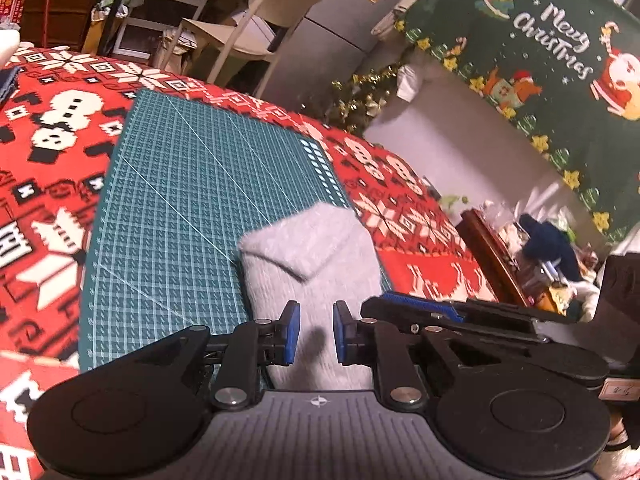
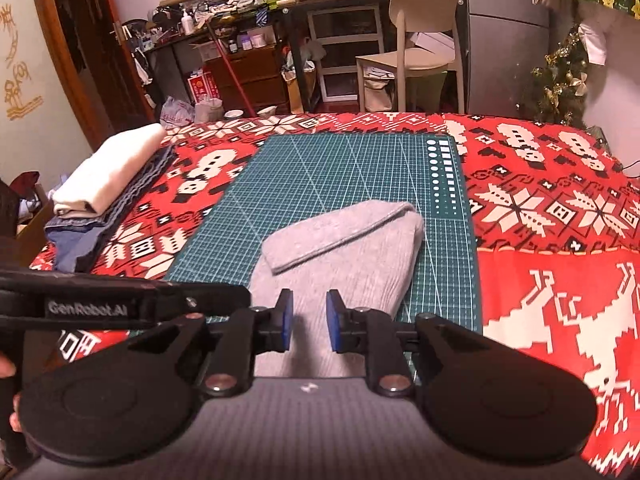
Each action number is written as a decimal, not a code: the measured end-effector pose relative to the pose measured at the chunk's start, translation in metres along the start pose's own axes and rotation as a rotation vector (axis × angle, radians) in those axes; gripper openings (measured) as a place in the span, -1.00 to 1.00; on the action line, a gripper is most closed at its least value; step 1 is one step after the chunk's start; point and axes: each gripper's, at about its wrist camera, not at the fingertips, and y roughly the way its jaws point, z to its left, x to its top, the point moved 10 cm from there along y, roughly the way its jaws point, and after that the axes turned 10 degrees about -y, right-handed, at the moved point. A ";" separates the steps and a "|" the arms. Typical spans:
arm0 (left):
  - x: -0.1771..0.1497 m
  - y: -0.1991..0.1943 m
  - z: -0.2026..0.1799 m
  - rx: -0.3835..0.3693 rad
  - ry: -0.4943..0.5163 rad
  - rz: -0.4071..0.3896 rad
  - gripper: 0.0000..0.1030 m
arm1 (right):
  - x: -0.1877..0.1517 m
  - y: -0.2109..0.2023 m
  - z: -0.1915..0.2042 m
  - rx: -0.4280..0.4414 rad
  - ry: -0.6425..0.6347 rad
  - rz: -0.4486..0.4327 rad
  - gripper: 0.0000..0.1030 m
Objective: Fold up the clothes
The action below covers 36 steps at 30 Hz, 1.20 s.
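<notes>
Red snowflake-patterned cloth [image 2: 540, 208] covers the table; a green gridded cutting mat [image 2: 320, 176] lies on it as the work surface. On the mat's near right part lies a grey knitted garment [image 2: 340, 256], far edge turned back. Both the left gripper [image 1: 316, 336] and right gripper [image 2: 308, 326] hover over its near end, jaws parted, grasping nothing. Folded white and blue clothes [image 2: 104, 184] are stacked aside, left.

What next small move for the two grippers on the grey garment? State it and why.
Probably lower both and pinch its near edge: the left gripper and right gripper are open above the grey garment, gripping nothing, and it lies only partly folded on the cutting mat.
</notes>
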 end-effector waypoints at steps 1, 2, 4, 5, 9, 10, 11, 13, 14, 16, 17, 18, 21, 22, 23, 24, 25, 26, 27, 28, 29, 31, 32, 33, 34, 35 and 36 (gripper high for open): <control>0.005 0.002 0.007 -0.013 -0.037 0.003 -0.69 | 0.000 0.004 -0.001 -0.005 0.000 0.008 -0.60; 0.010 0.005 0.014 -0.028 -0.078 0.006 -0.66 | -0.004 0.011 -0.003 -0.007 0.002 0.031 -0.59; 0.020 0.011 0.029 -0.059 -0.160 0.014 -0.57 | -0.010 0.017 -0.006 -0.004 0.019 0.046 -0.58; 0.025 0.014 0.037 -0.074 -0.201 0.017 -0.52 | -0.011 0.017 -0.007 0.001 0.032 0.042 -0.57; 0.039 0.029 0.054 -0.124 -0.296 0.046 -0.32 | -0.011 0.012 -0.010 0.028 0.071 0.032 -0.51; 0.041 0.035 0.057 -0.130 -0.308 0.056 -0.31 | -0.011 0.010 -0.010 0.028 0.071 0.032 -0.51; 0.043 0.041 0.059 -0.136 -0.320 0.067 -0.30 | -0.012 0.009 -0.010 0.028 0.071 0.032 -0.50; 0.046 0.043 0.058 -0.134 -0.315 0.056 -0.30 | -0.012 0.009 -0.010 0.029 0.073 0.033 -0.49; 0.047 0.044 0.058 -0.133 -0.311 0.050 -0.35 | -0.012 0.010 -0.009 0.030 0.073 0.033 -0.48; 0.050 0.046 0.058 -0.130 -0.303 0.037 -0.59 | -0.013 0.011 -0.008 0.028 0.074 0.036 -0.48; 0.052 0.047 0.057 -0.129 -0.299 0.030 -0.82 | -0.013 0.012 -0.007 0.028 0.073 0.037 -0.48; 0.053 0.048 0.057 -0.128 -0.295 0.024 -0.82 | -0.013 0.013 -0.006 0.028 0.069 0.039 -0.48; 0.058 0.051 0.056 -0.124 -0.283 0.004 -0.85 | -0.014 0.016 -0.005 0.028 0.057 0.046 -0.47; 0.060 0.052 0.056 -0.122 -0.279 -0.002 -0.85 | -0.015 0.016 -0.006 0.030 0.059 0.046 -0.47; 0.061 0.053 0.056 -0.121 -0.275 -0.009 -0.85 | -0.015 0.016 -0.006 0.032 0.062 0.046 -0.47; 0.063 0.054 0.057 -0.124 -0.284 -0.011 -0.85 | -0.016 0.017 -0.006 0.034 0.067 0.045 -0.46; 0.063 0.055 0.058 -0.122 -0.288 -0.011 -0.85 | -0.016 0.017 -0.006 0.034 0.071 0.044 -0.46; 0.062 0.056 0.058 -0.120 -0.291 -0.010 -0.85 | -0.016 0.017 -0.007 0.035 0.074 0.042 -0.46; 0.062 0.057 0.059 -0.117 -0.293 -0.009 -0.86 | -0.016 0.017 -0.007 0.036 0.078 0.041 -0.46; 0.061 0.057 0.058 -0.117 -0.292 -0.008 -0.86 | -0.017 0.017 -0.007 0.036 0.082 0.039 -0.46; 0.061 0.057 0.057 -0.116 -0.294 -0.009 -0.85 | -0.017 0.016 -0.008 0.037 0.085 0.038 -0.46; 0.060 0.054 0.058 -0.107 -0.315 -0.008 -0.79 | -0.015 0.013 -0.007 0.037 0.090 0.032 -0.46; 0.061 0.050 0.058 -0.097 -0.315 -0.017 -0.75 | -0.014 0.011 -0.007 0.036 0.088 0.028 -0.46; 0.061 0.046 0.058 -0.087 -0.313 -0.026 -0.72 | -0.012 0.009 -0.006 0.035 0.077 0.023 -0.45; 0.061 0.041 0.057 -0.073 -0.298 -0.034 -0.67 | -0.010 0.006 -0.004 0.033 0.066 0.018 -0.43; 0.062 0.034 0.054 -0.058 -0.274 -0.043 -0.55 | -0.008 0.003 -0.004 0.023 0.055 0.016 -0.41; 0.061 0.028 0.051 -0.046 -0.250 -0.051 -0.39 | -0.006 0.000 -0.004 0.014 0.047 0.013 -0.36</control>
